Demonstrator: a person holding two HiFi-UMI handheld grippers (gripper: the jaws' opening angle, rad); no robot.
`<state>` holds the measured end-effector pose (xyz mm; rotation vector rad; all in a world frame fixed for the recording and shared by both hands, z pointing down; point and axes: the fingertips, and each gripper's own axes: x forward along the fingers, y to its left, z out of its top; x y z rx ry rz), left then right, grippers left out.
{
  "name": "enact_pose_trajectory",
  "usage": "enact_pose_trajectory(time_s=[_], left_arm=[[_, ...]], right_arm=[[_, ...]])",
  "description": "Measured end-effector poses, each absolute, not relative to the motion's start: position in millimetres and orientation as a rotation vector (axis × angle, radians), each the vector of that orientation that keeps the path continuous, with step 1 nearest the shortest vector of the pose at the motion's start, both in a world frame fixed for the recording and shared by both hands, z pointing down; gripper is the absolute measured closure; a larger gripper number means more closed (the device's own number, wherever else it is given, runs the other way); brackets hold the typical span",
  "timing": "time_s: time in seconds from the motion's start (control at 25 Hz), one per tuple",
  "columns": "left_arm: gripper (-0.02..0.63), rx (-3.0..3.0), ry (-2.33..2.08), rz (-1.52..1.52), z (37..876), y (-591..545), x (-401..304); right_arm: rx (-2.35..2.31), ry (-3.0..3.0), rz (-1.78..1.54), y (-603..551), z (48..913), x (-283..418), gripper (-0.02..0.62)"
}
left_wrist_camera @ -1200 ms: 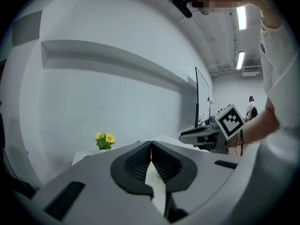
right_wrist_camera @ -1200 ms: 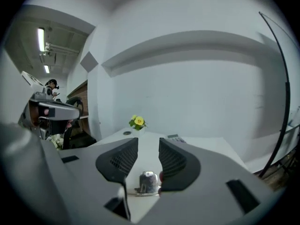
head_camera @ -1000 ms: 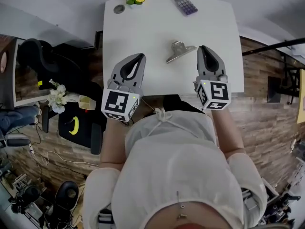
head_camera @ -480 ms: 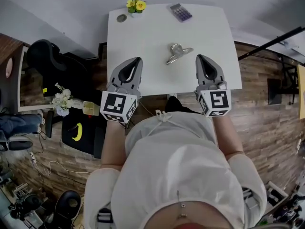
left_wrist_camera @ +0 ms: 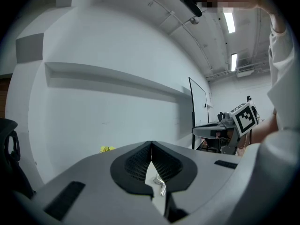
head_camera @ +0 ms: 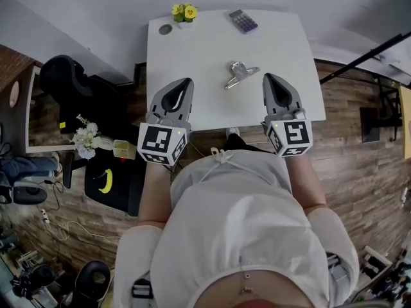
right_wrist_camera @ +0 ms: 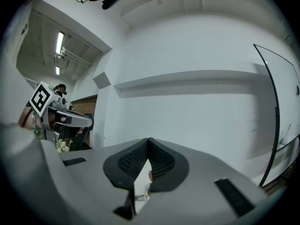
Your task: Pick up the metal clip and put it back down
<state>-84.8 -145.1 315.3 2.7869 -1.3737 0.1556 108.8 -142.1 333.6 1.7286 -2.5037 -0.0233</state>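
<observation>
Pre-grasp: metal clip (head_camera: 240, 73) lies on the table (head_camera: 192, 50); our left gripper (head_camera: 186, 81) and right gripper (head_camera: 270, 76) are closed, empty. Next we open right, reach far-left.

Shiny metal clip (head_camera: 240, 73), smooth matt white table (head_camera: 192, 53); matt grey plastic left tool (head_camera: 186, 82) and right tool (head_camera: 270, 77), wood-plank floor (head_camera: 359, 133)

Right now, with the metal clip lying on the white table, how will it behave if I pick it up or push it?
The metal clip looks like shiny bare steel, so probably stiff and a bit slippery. On the smooth white table, a push would probably slide or spin it, not roll it.
</observation>
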Motion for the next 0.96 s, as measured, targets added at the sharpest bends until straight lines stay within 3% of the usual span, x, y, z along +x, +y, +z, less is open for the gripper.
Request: enact_pose_trajectory(time_s=[0.96], left_arm=[[0.588, 2.756, -1.376, 0.183, 326.9, -158.3, -72.7]], right_arm=[[1.692, -2.517, 0.043, -161.1, 345.9, 114.3, 0.595]])
